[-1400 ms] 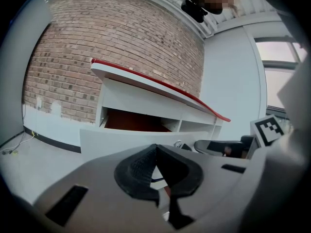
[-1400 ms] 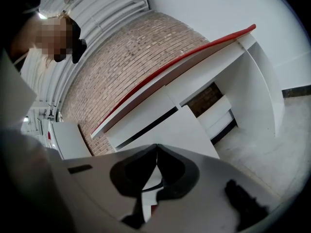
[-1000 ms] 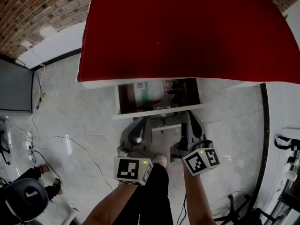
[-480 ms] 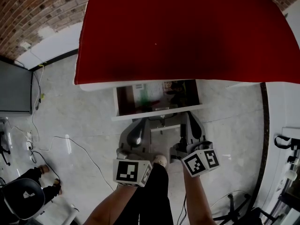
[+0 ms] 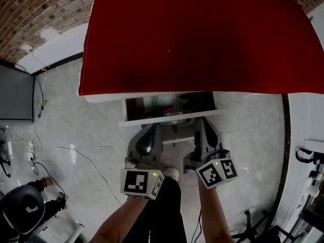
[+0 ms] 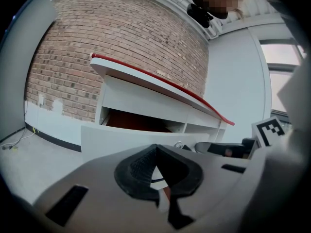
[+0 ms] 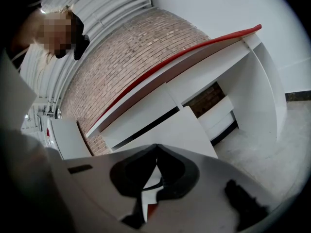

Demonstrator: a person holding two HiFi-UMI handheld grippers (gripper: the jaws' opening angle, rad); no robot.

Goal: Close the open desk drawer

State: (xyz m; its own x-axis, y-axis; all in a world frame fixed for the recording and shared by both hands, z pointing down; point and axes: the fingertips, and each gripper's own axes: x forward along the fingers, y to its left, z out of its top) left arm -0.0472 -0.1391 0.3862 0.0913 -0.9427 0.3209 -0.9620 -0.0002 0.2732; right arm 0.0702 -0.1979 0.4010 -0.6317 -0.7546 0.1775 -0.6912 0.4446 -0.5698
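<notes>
Over the marble floor (image 5: pixel 86 130), the red worktop (image 5: pixel 202 34) is half-hiding the drawer (image 5: pixel 169 116); left claw (image 6: pixel 155 146) and right claw (image 7: pixel 156 145) are pinching shut, empty.

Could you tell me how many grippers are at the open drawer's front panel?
2: the left gripper at the left half of the drawer front, the right gripper at its right half, both with jaws shut.

The red desk top (image 5: pixel 192 34) is running off the head view's upper edge and is covering the rear of the drawer (image 5: pixel 169 117). The drawer's contents (image 5: pixel 169 102) are appearing too dark and small to identify. In its own view, the left gripper (image 6: pixel 155 147) is masking the drawer front's lower part.
</notes>
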